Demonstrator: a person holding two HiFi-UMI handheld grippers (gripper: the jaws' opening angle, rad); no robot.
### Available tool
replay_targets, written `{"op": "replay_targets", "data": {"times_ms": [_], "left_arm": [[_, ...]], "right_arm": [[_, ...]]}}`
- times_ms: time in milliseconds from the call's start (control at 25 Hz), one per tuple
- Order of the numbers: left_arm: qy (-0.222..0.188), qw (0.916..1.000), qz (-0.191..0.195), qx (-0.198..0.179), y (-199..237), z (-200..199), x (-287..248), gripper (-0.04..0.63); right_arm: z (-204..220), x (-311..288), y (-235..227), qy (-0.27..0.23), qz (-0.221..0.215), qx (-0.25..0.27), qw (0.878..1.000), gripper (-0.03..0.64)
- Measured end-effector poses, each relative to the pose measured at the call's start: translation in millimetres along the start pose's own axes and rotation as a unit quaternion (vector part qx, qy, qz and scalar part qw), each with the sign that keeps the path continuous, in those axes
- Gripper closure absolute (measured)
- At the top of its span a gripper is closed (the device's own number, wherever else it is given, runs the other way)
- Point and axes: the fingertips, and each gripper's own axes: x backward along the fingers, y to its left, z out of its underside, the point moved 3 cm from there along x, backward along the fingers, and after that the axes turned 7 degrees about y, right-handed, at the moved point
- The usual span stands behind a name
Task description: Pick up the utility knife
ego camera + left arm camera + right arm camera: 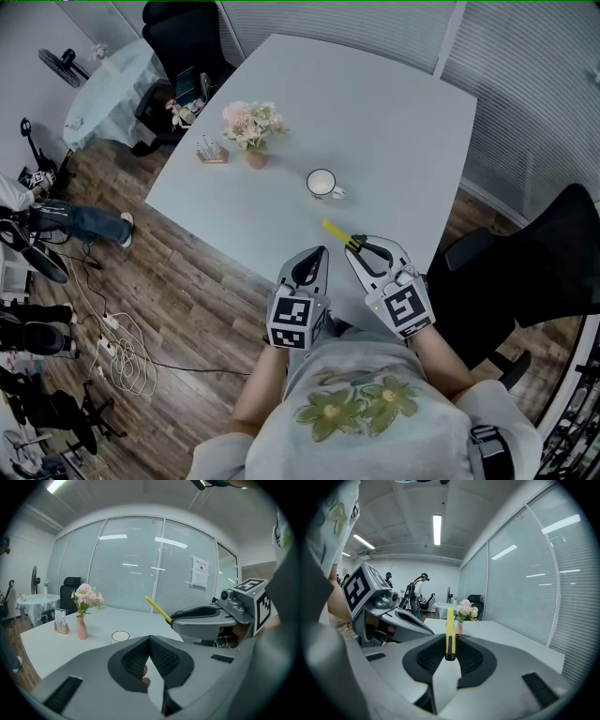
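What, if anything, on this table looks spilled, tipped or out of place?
Nothing stands out. The vase and cup stand upright on the table, nothing spilled. The yellow utility knife is clamped in the right gripper's jaws.

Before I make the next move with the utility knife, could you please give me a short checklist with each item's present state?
1. Utility knife clamped between the right gripper pads: ok.
2. Knife off the table, its yellow end pointing up and away: ok.
3. Blade retracted: cannot tell.
4. Left gripper shut, empty, beside the knife without touching it: ok.
5. Mug and flower vase stand apart from the knife: ok.
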Motion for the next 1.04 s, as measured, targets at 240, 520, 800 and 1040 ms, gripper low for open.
{"op": "replay_targets", "data": {"times_ms": [240,520,800,1040], "left_arm": [[0.000,1.0000,-0.003,0.000,-1,-1,2,0.592],[-0.001,1.0000,-0.006,0.000,-4,2,2,0.592],[0.002,1.0000,-0.007,-0.001,-6,1,-1,0.592],[0.007,0.9999,-0.007,-0.002,-11,2,-3,0.592]], "right_arm": [[-2,2,1,0.001,-0.004,-0.007,1.000,0.546],[5,3,1,0.002,-0.008,-0.003,1.000,0.546],[4,4,-3,0.004,-0.009,-0.009,1.000,0.546],[6,8,-6,0.002,-0.009,-0.009,1.000,0.546]]}}
